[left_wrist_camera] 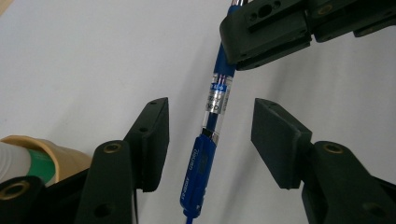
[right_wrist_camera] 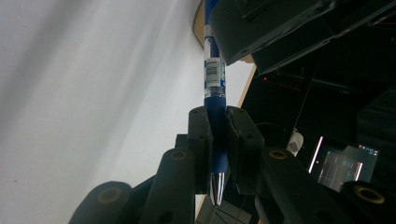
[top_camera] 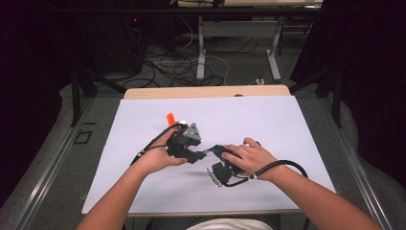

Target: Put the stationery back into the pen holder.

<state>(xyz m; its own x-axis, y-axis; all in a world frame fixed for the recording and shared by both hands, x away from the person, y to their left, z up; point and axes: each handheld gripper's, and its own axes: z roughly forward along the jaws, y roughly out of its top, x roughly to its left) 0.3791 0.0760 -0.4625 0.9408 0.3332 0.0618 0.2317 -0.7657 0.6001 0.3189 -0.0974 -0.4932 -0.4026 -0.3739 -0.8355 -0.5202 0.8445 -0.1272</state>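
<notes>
- Left gripper (left_wrist_camera: pixel 210 140), lower frame: jaws spread either side of the blue pen's (left_wrist_camera: pixel 210 121) cap, untouching, placed to take it.
- Right gripper (right_wrist_camera: pixel 218 140), centre frame: clamped on the pen's tip end, steadying it above the table (top_camera: pixel 143 191).

pen (left_wrist_camera: pixel 212 121) ends beyond frame edges

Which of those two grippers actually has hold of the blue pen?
The right gripper: its jaws are clamped on the pen near the tip. The left gripper only straddles the pen's clip end, jaws apart and not touching.
</notes>
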